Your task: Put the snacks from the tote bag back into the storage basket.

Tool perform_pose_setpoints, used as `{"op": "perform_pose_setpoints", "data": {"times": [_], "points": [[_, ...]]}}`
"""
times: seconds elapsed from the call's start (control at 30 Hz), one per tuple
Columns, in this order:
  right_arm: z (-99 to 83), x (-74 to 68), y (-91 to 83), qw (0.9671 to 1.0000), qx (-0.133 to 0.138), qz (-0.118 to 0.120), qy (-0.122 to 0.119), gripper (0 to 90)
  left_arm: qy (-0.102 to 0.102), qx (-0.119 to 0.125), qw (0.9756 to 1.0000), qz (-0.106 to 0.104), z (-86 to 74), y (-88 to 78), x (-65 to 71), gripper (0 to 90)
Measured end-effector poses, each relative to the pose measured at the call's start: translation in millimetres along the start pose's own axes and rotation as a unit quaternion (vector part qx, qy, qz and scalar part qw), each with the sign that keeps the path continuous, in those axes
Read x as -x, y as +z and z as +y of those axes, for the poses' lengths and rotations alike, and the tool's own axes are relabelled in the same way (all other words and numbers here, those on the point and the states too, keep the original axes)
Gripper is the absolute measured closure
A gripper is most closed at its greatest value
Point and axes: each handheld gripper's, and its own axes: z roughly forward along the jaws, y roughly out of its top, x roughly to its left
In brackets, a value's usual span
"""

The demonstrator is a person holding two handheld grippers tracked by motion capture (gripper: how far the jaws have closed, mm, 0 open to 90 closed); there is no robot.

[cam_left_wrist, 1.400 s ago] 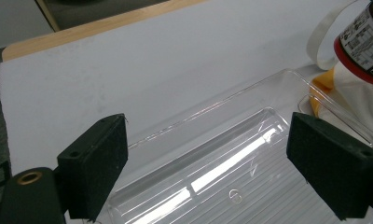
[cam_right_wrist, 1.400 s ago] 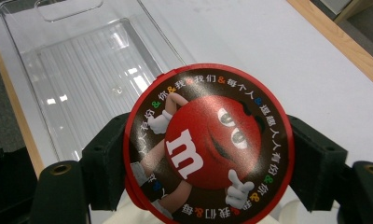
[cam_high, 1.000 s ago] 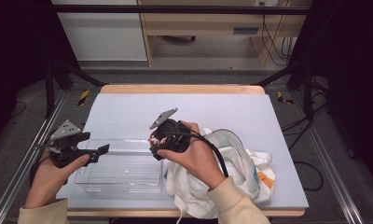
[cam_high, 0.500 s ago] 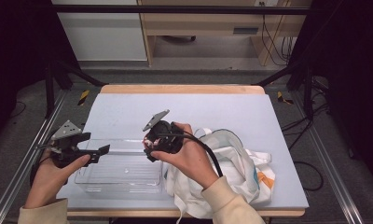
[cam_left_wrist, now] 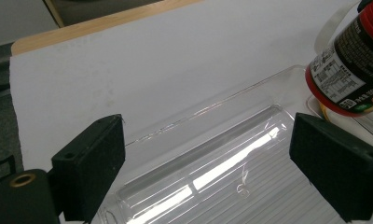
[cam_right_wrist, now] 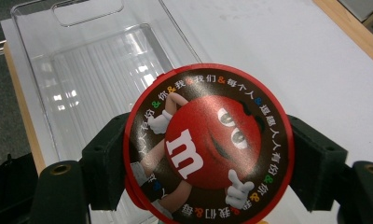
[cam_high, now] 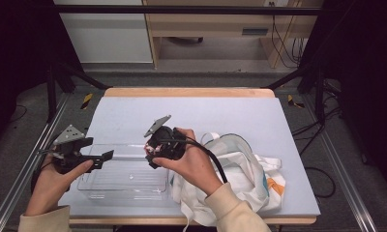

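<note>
Worktop [cam_high: 191,116] comes first, big and white with a wooden rim. At about 5 o'clock on it lies a white cloth bag [cam_high: 240,179], all crumpled, with a bit of orange and blue on one side. At about 7 o'clock sits a clear plastic box [cam_high: 126,176], open on top, with ridges on its floor (you can see right through it).

The right hand-held gripper [cam_high: 153,155] is near the middle of the worktop, at the box's 2 o'clock corner. Its jaws are pinching a round candy tub [cam_right_wrist: 208,142], one jaw on each side. In the right gripper view the tub's lid faces the camera: dark with a red rim, a big red candy face and a white "m". The tub hangs over the near part of the box. The left gripper view shows it at 2 o'clock, with a red and dark label.

The left hand-held gripper [cam_high: 104,155] is at the box's 9 o'clock side. Its jaws are spread wide over the box, with nothing between them.
</note>
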Motion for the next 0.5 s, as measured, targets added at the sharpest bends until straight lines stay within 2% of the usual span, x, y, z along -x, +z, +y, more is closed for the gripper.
{"op": "perform_pose_setpoints", "data": {"times": [0.5], "points": [[-2.0,-5.6,12.3,0.9998,-0.013,0.011,-0.013,25.5,0.002,-0.002,1.0,-0.001,0.1,0.3,0.7,10.2]]}}
